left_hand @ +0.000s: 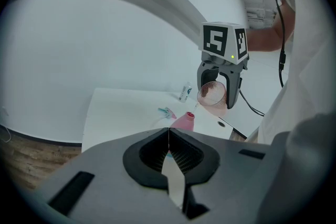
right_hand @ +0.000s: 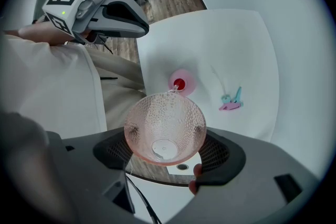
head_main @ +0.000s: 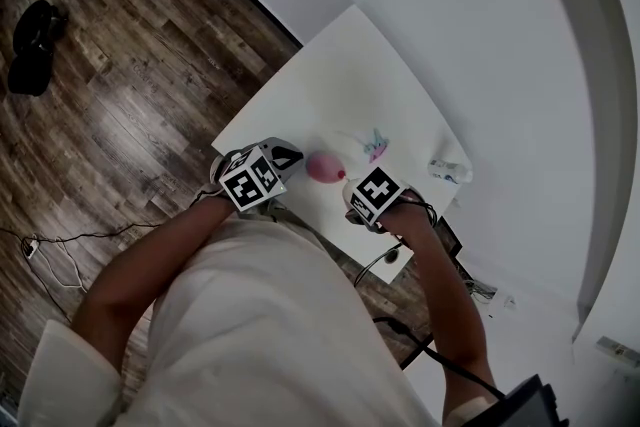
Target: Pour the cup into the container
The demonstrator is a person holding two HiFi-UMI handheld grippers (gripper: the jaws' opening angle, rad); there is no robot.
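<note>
White table, wood floor: pour under way.
R gripper clamps tilted cup above container on table; thin stream, cup looks near empty. L gripper closed, empty. To do: finish pour.

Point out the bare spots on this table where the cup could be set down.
Bare: the far half of the table, beyond the pink container and the blue-pink clip; also the strip between that clip and the small bottle. Crowded: the near edge around the container.
</note>
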